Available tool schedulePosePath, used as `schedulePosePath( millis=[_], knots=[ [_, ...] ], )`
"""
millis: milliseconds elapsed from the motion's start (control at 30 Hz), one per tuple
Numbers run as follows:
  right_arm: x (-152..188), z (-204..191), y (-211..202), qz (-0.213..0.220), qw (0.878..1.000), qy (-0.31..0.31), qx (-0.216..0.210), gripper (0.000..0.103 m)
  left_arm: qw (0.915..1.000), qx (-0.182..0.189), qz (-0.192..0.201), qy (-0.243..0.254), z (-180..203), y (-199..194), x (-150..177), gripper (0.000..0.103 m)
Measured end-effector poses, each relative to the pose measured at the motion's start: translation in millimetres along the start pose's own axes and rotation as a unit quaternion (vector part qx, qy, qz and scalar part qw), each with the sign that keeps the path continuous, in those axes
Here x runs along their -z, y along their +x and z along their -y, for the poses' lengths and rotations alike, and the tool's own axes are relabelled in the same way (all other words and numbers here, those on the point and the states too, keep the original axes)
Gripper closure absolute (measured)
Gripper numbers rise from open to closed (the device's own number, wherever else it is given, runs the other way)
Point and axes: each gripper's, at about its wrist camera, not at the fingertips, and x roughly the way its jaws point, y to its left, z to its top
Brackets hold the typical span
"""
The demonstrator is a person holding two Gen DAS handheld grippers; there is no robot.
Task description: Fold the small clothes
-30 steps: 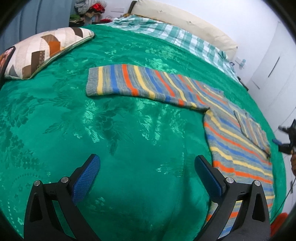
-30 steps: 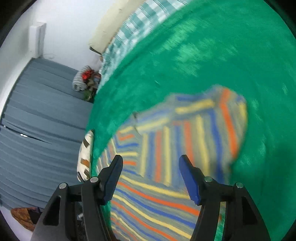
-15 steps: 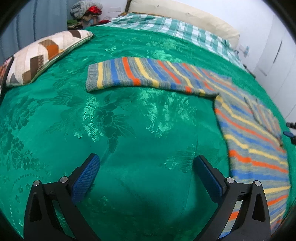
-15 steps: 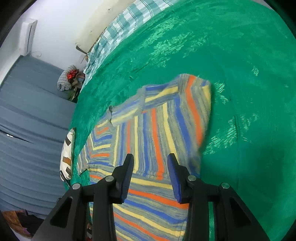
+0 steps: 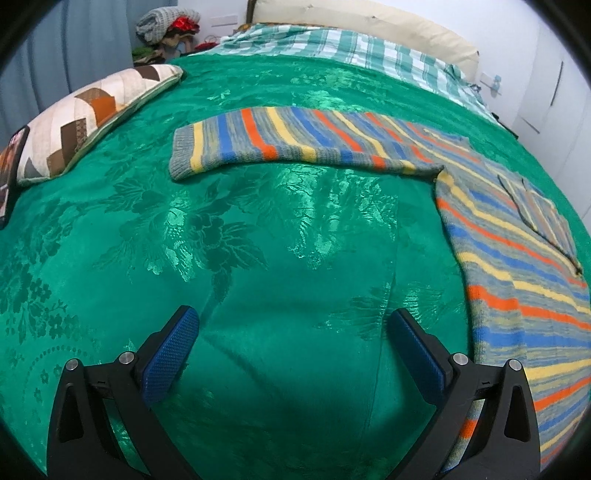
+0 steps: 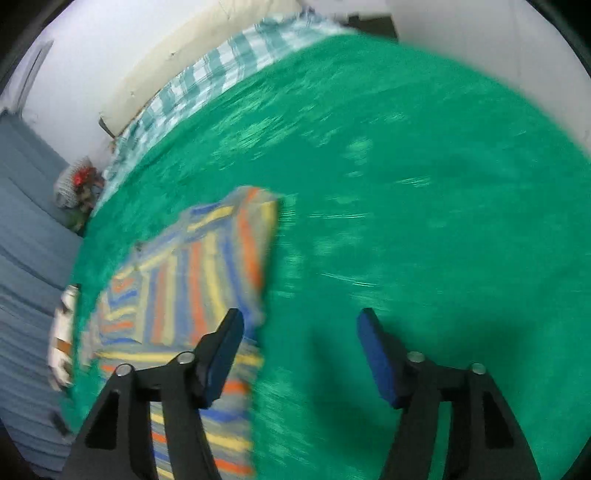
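Two downward wrist views, both over striped sweater point(image 5: 509, 258).

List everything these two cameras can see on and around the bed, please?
Striped sweater: one, grey with blue, yellow, orange stripes, flat on the bedspread, one sleeve stretched out.
Bedspread: one, glossy green, covers the bed.
Checked sheet: one, teal and white, head of bed.
Patchwork cushion: one, cream and brown, bed's far edge.
Curtain: grey-blue, beside bed.
Clothes pile: mixed colours, corner.
Left gripper: black, blue pads, open, empty.
Right gripper: black, blue pads, jaws opening, empty.
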Motion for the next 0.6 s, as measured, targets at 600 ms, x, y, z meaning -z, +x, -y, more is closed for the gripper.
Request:
schedulePosePath(
  millis=[600],
  knots=[
    [93, 63, -14, 0.054, 0.982, -0.035, 0.176, 0.015, 0.9997, -0.02, 0.007, 0.014, 6, 1, 6, 0.0]
  ],
)
